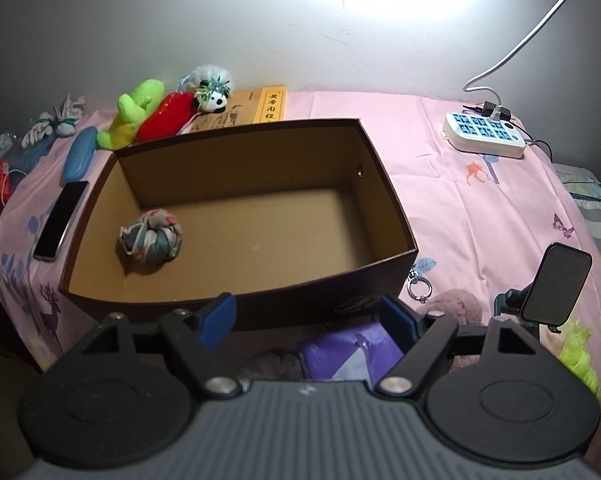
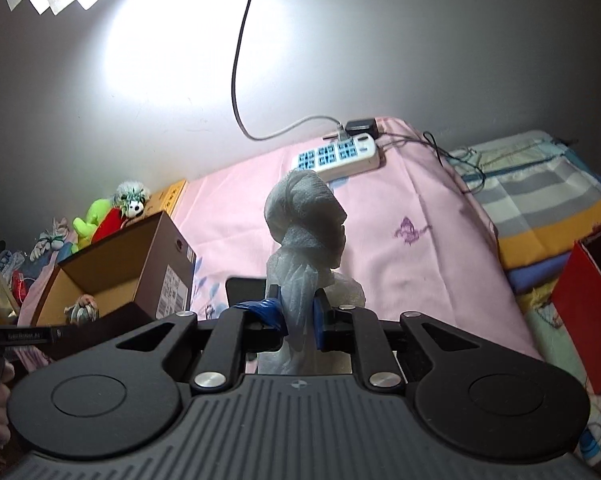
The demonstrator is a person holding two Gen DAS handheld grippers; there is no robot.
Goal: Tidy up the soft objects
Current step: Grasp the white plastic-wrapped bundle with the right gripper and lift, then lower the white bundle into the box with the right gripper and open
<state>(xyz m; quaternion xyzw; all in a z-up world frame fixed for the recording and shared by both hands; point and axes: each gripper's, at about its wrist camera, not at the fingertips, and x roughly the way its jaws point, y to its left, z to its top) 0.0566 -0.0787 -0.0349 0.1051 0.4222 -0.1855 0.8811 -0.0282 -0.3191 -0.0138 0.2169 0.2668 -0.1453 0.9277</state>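
A dark cardboard box (image 1: pixel 396 216) stands open on the pink sheet, with a knotted grey and pink cloth ball (image 1: pixel 151 237) inside at its left. My left gripper (image 1: pixel 310 322) is open and empty, held above the box's near wall. My right gripper (image 2: pixel 298 320) is shut on a knotted white bubble-wrap bundle (image 2: pixel 306 216) and holds it upright above the sheet, to the right of the box (image 2: pixel 140 264). A green plush (image 1: pixel 134 114), a red plush (image 1: pixel 166 116) and a small panda plush (image 1: pixel 212 94) lie behind the box.
A phone (image 1: pixel 60 220) and a blue case (image 1: pixel 78 158) lie left of the box. A power strip (image 1: pixel 484 134) with cables sits at the back right. A yellow book (image 1: pixel 260 106) lies behind the box. A key ring (image 1: pixel 418 290), a purple cloth (image 1: pixel 348 350) and a phone holder (image 1: pixel 554 288) lie near me.
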